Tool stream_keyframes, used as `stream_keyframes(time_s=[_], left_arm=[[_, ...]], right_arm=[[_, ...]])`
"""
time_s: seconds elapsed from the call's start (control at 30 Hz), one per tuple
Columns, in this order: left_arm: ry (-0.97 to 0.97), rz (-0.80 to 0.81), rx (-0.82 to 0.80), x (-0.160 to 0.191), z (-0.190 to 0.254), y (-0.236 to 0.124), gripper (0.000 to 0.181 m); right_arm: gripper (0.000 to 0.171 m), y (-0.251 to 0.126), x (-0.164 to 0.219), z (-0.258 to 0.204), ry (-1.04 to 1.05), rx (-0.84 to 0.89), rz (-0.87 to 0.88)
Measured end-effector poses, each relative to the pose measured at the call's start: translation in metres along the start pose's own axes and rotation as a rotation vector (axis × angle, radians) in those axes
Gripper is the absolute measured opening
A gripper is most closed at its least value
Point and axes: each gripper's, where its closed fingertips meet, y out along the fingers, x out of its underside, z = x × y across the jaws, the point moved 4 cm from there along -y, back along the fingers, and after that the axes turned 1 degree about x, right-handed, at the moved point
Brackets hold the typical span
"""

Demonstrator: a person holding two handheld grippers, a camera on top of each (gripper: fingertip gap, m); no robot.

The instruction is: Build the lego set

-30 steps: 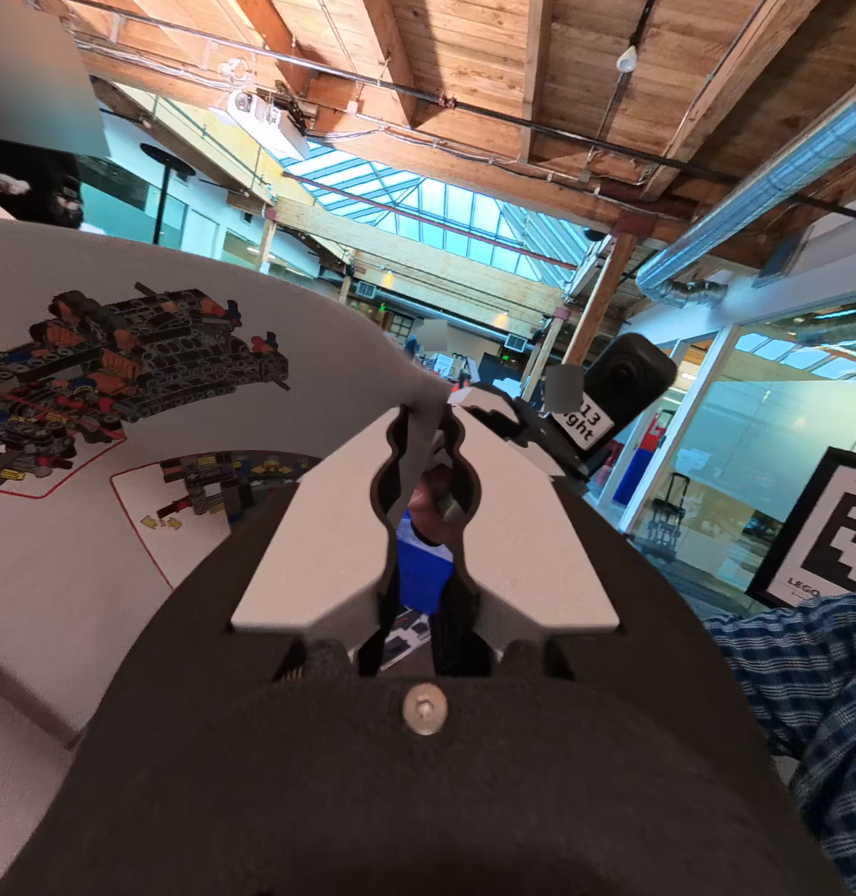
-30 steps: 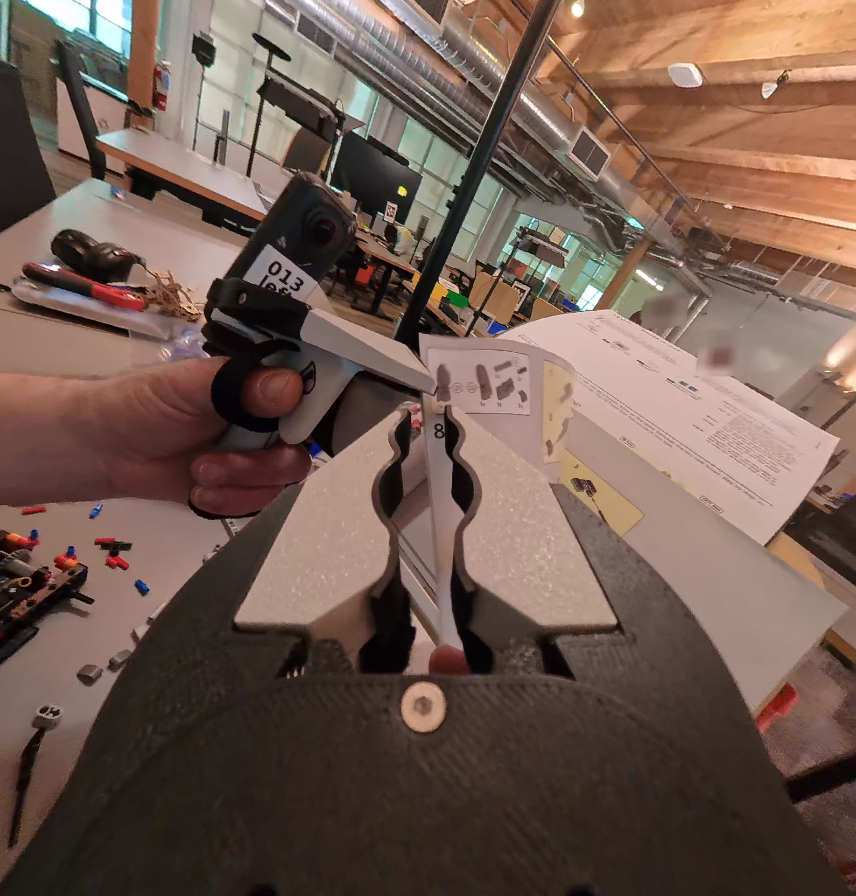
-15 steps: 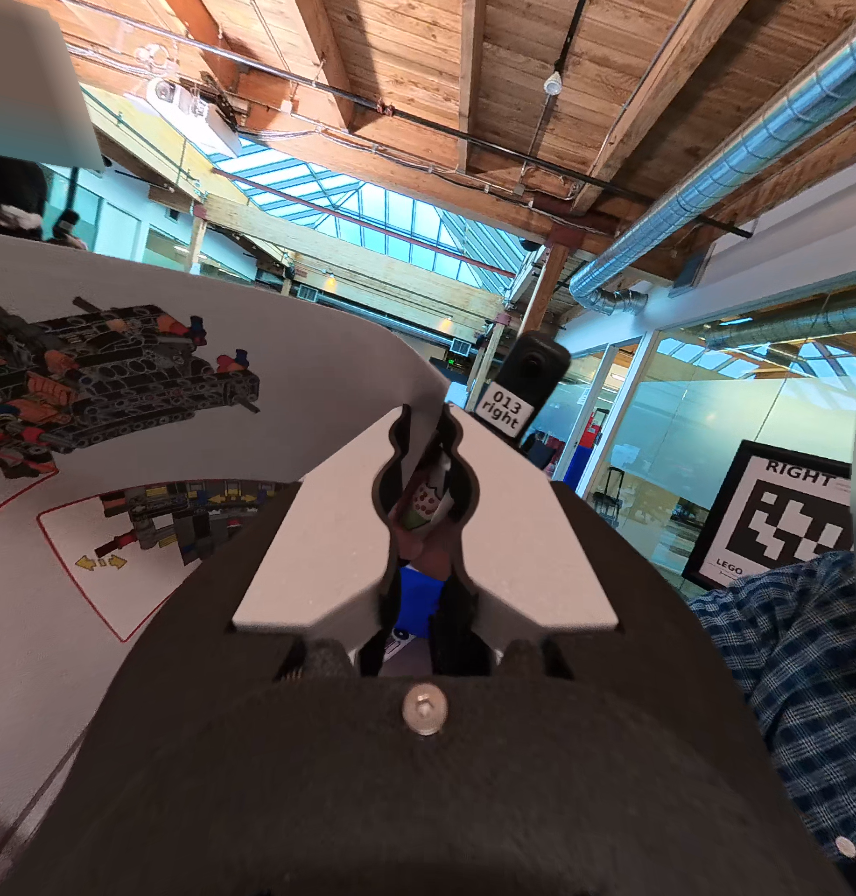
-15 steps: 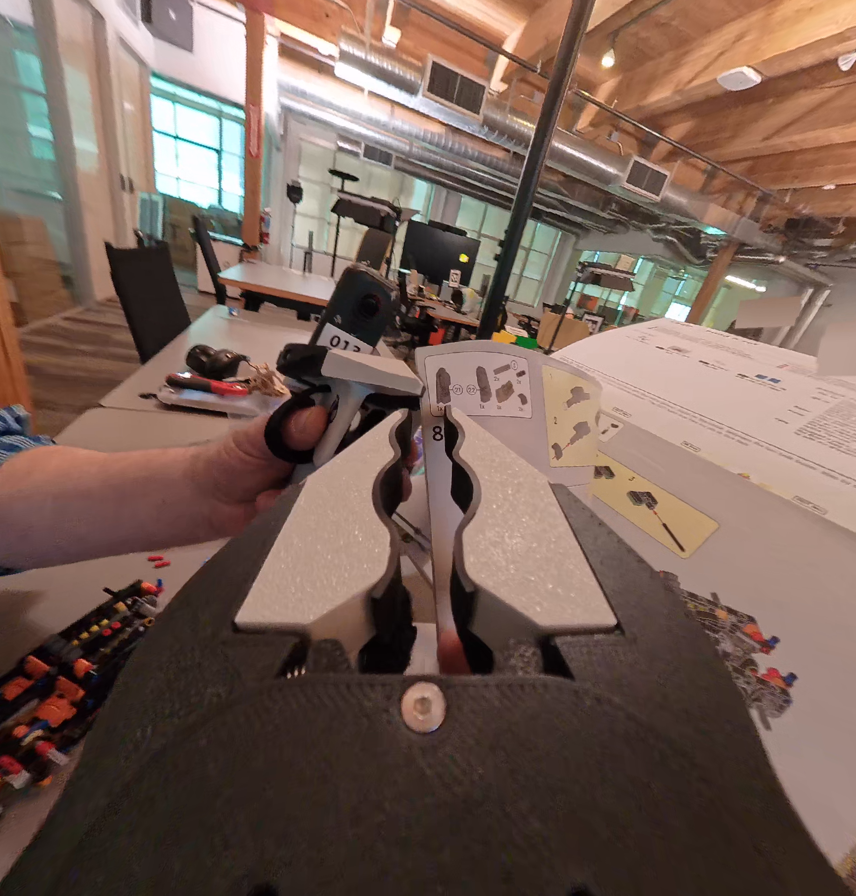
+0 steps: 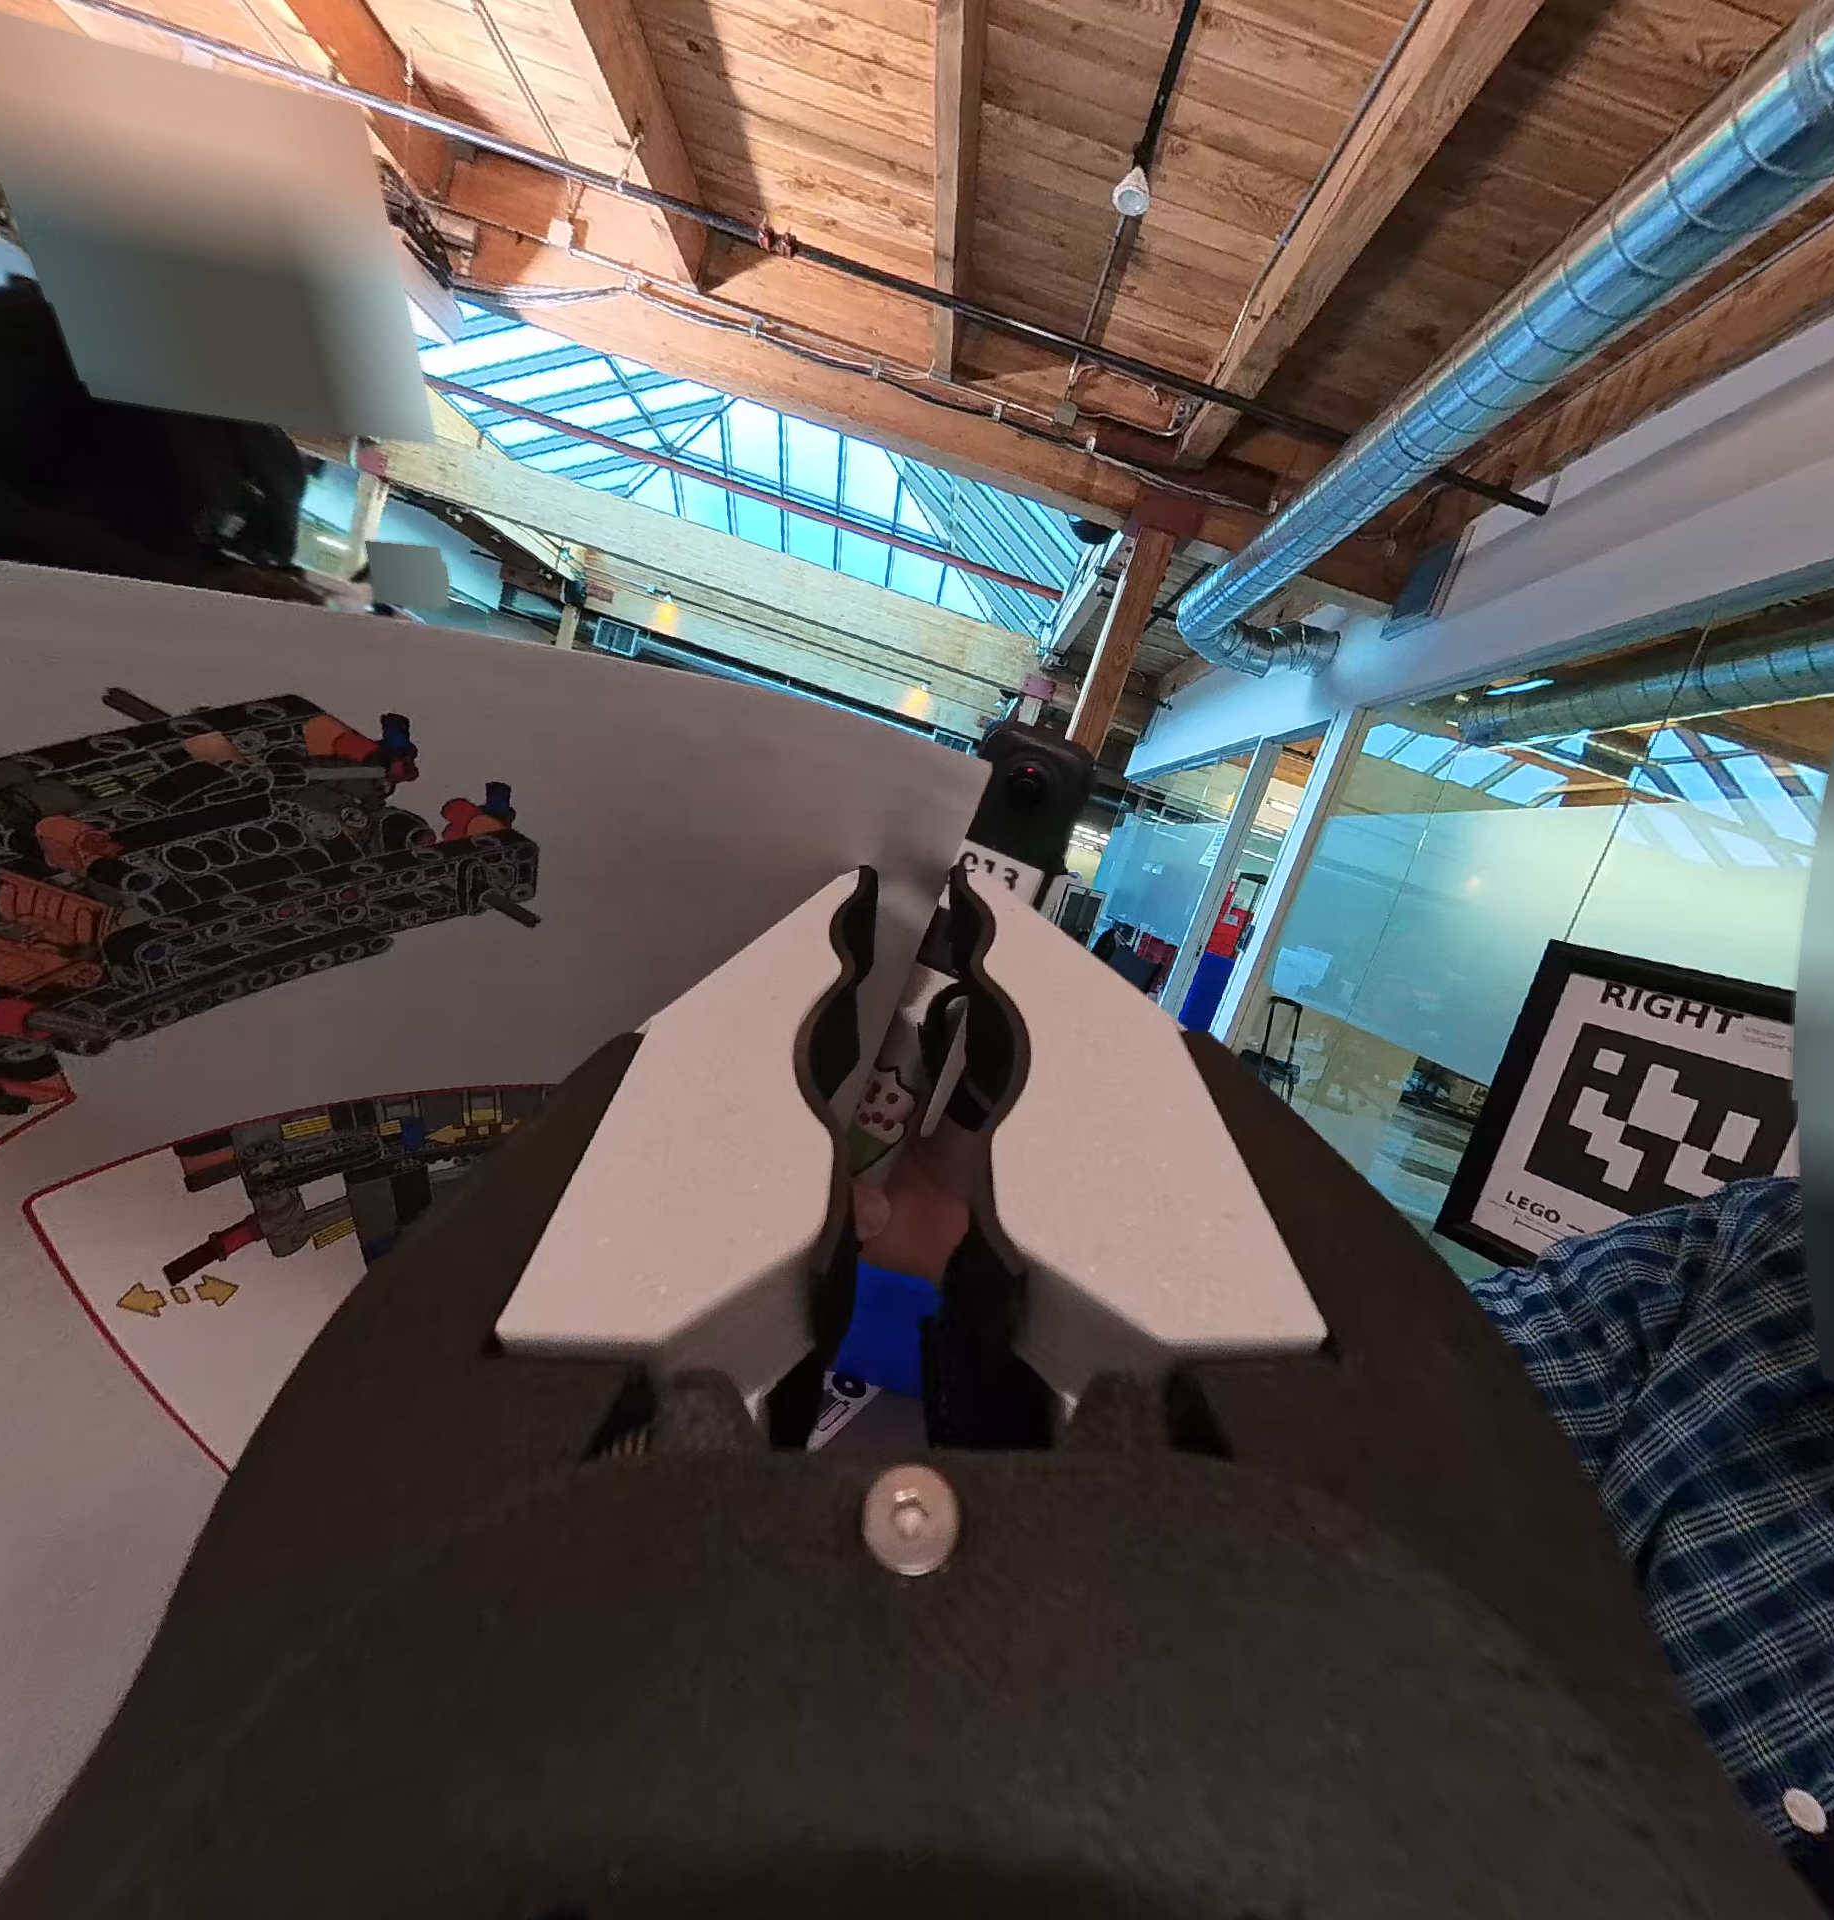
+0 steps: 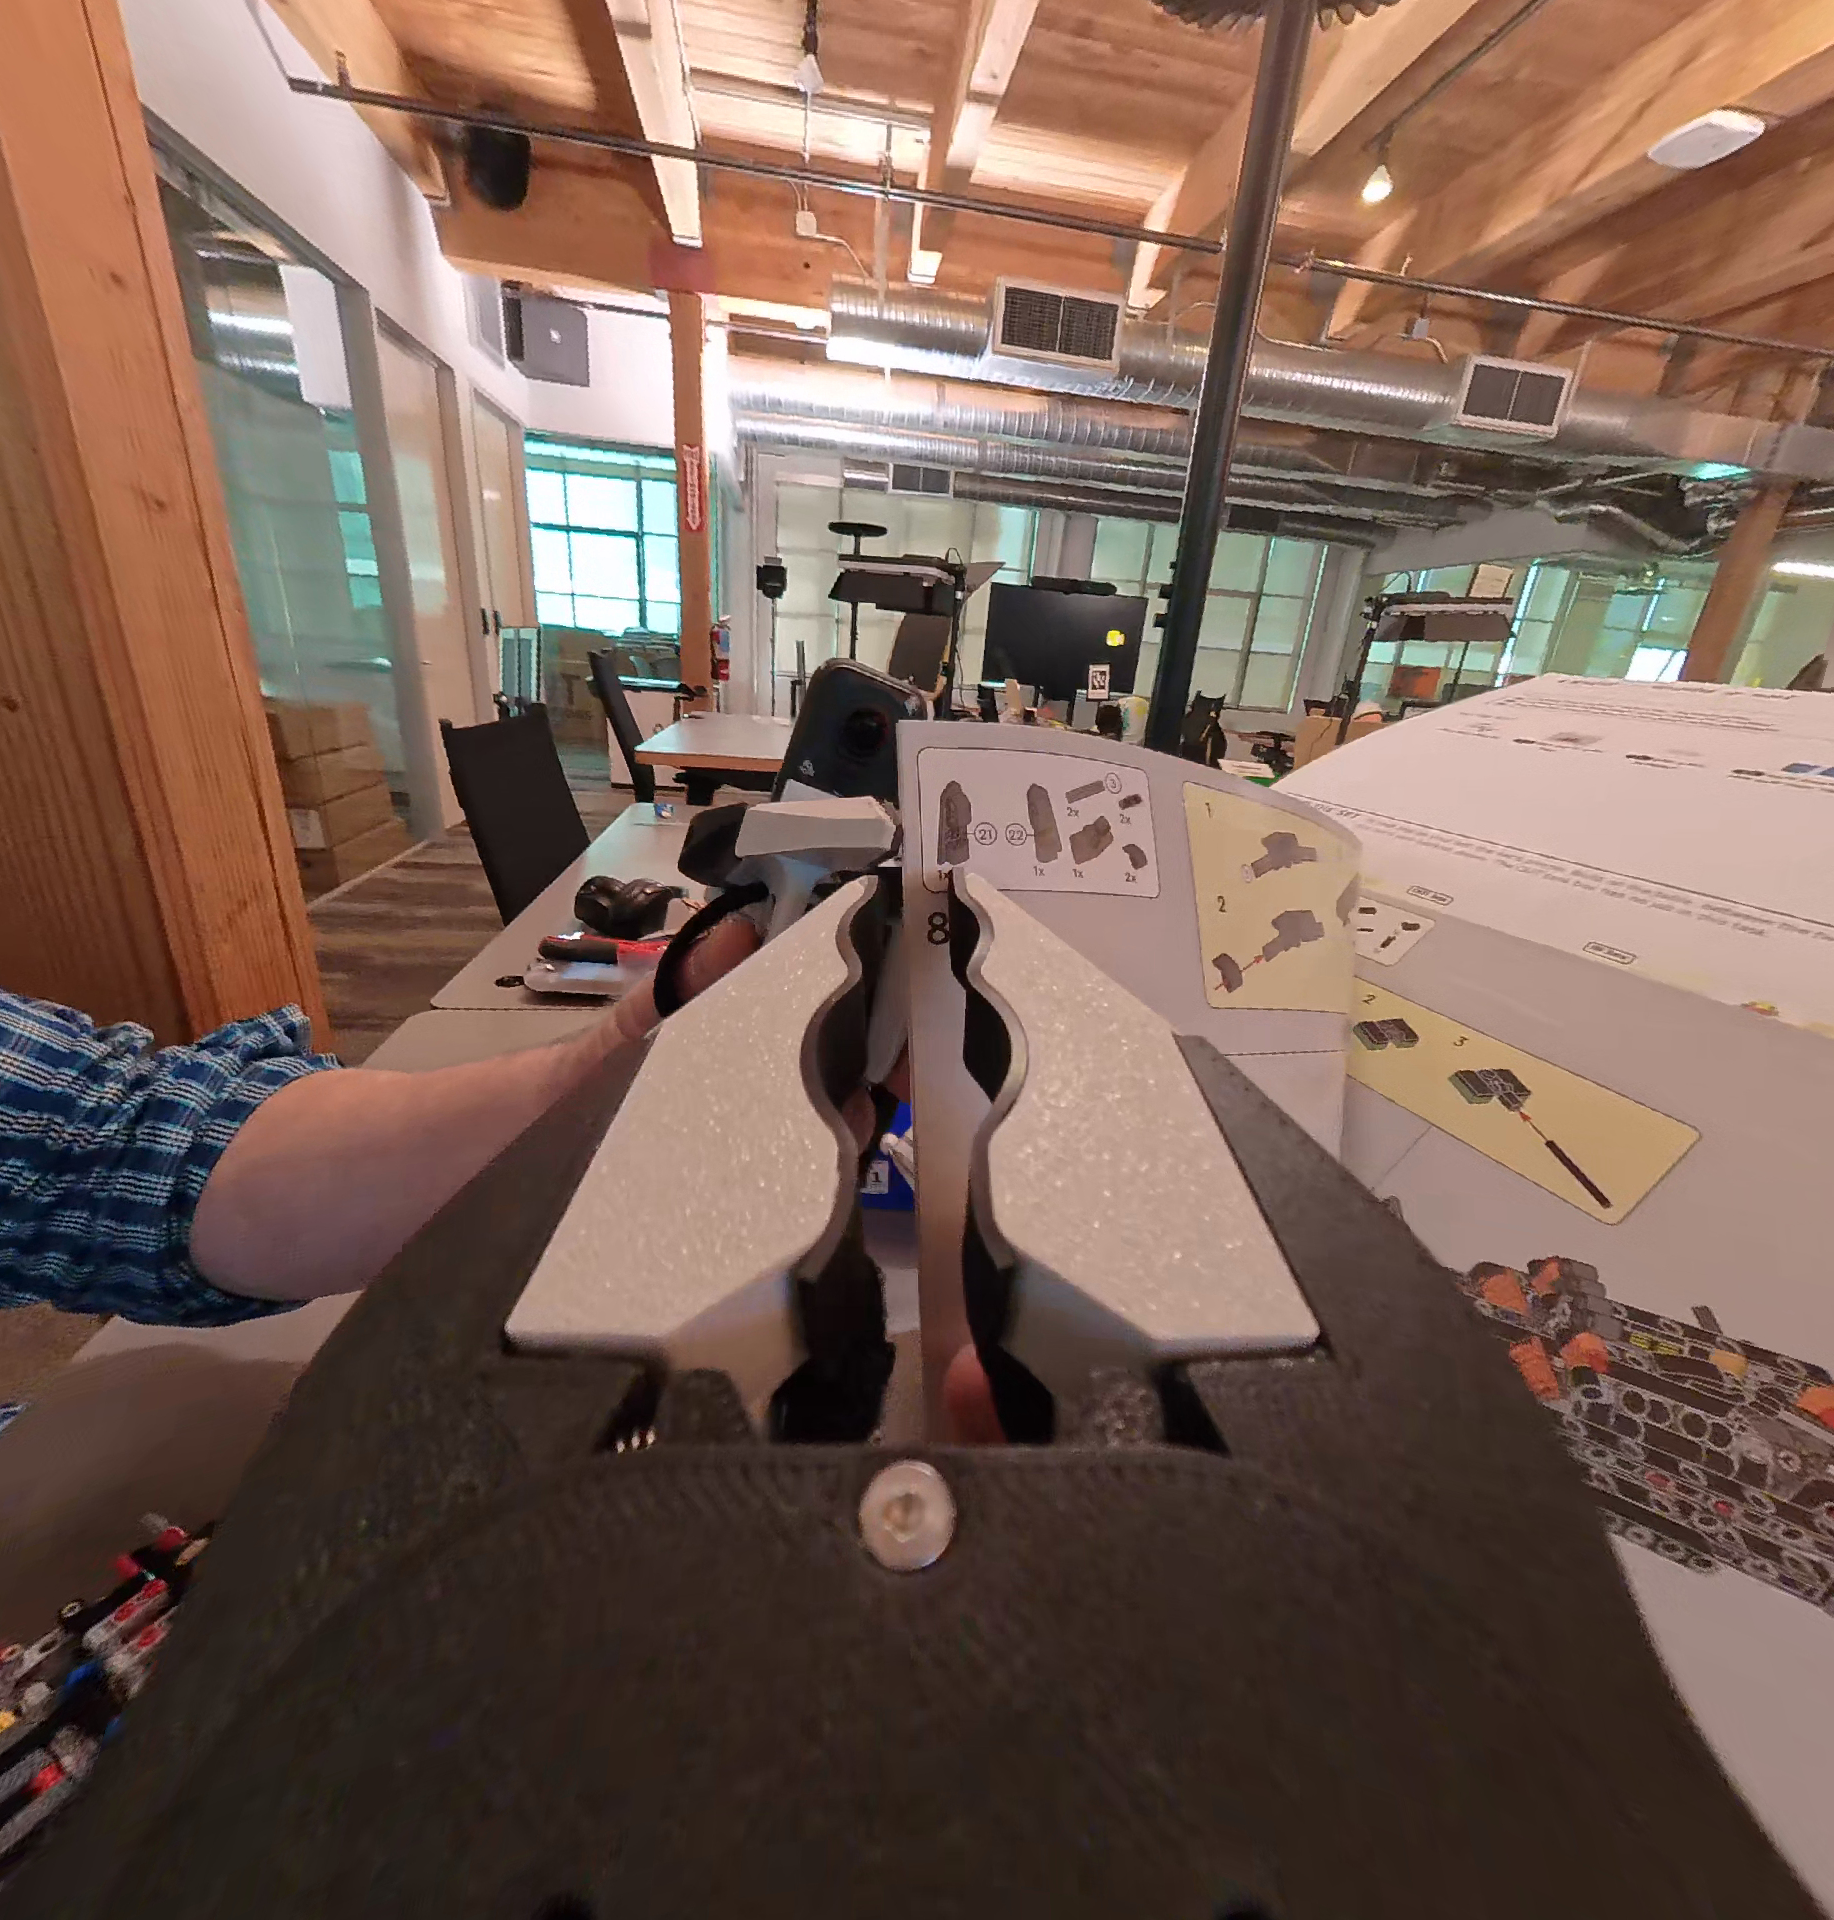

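Observation:
My left gripper point(image 5: 913, 883) is shut on the edge of an instruction booklet page point(image 5: 632, 790), which curves away to the left and carries printed pictures of the model. My right gripper point(image 6: 923, 883) is shut on another grey page point(image 6: 1079, 831) of the same booklet, held upright and seen edge-on between the fingers. The two grippers face each other closely; the left one point(image 6: 819, 831) shows in the right wrist view, held by a hand. A partly built black and orange lego model point(image 6: 51, 1683) lies on the table at the lower left.
The booklet's open spread point(image 6: 1515, 1132) and a large white printed sheet point(image 6: 1619, 810) lie to the right. A person's plaid sleeve point(image 5: 1723, 1455) and a framed marker sign point(image 5: 1661, 1101) are at right. A wooden post point(image 6: 92, 623), a black pole point(image 6: 1225, 416) and a tool tray point(image 6: 591, 951) stand behind.
Both grippers stayed shut on the pages and rose with them. The right view swung left and levelled; the left gripper drew in behind the held page, which now stands more upright.

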Motion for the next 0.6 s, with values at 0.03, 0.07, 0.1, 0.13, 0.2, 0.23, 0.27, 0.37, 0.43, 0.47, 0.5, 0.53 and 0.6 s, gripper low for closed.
stream_keyframes(time_s=[0.03,0.07,0.1,0.13,0.2,0.23,0.27,0.37,0.43,0.47,0.5,0.53,0.6], left_arm=[[-0.001,0.002,0.003,0.0001,0.0000,0.0004,0.013],[-0.003,0.003,0.009,0.0001,0.0001,0.0007,0.013],[-0.008,0.005,0.013,0.0000,0.0000,0.0011,0.013],[-0.010,0.007,0.017,-0.0001,-0.0001,0.0015,0.013],[-0.014,0.010,0.024,-0.0002,-0.0005,0.0023,0.013],[-0.017,0.010,0.027,-0.0001,-0.0009,0.0027,0.013],[-0.019,0.011,0.030,-0.0001,-0.0011,0.0030,0.013],[-0.032,0.016,0.042,-0.0003,-0.0016,0.0046,0.013],[-0.038,0.019,0.048,-0.0004,-0.0019,0.0056,0.013],[-0.041,0.020,0.049,-0.0004,-0.0024,0.0060,0.013],[-0.042,0.021,0.049,-0.0004,-0.0027,0.0063,0.013],[-0.042,0.022,0.050,-0.0002,-0.0028,0.0066,0.013],[-0.046,0.024,0.050,0.0001,-0.0032,0.0068,0.013]], right_arm=[[0.010,-0.0004,-0.0002,0.0003,0.011,-0.007,0.006],[0.009,-0.0008,-0.0004,0.0004,0.021,-0.015,0.012],[0.009,-0.0011,-0.0006,0.0007,0.030,-0.022,0.018],[0.010,-0.0013,-0.0007,0.0010,0.039,-0.027,0.023],[0.011,-0.0021,-0.0009,0.0017,0.055,-0.038,0.033],[0.011,-0.0025,-0.0009,0.0023,0.060,-0.040,0.036],[0.010,-0.0029,-0.0010,0.0028,0.064,-0.042,0.040],[0.010,-0.0039,-0.0016,0.0041,0.083,-0.052,0.054],[0.009,-0.0045,-0.0022,0.0047,0.091,-0.056,0.060],[0.009,-0.0047,-0.0021,0.0051,0.090,-0.054,0.060],[0.009,-0.0049,-0.0021,0.0053,0.088,-0.053,0.060],[0.009,-0.0051,-0.0023,0.0055,0.089,-0.054,0.061],[0.009,-0.0055,-0.0020,0.0058,0.093,-0.055,0.063]])
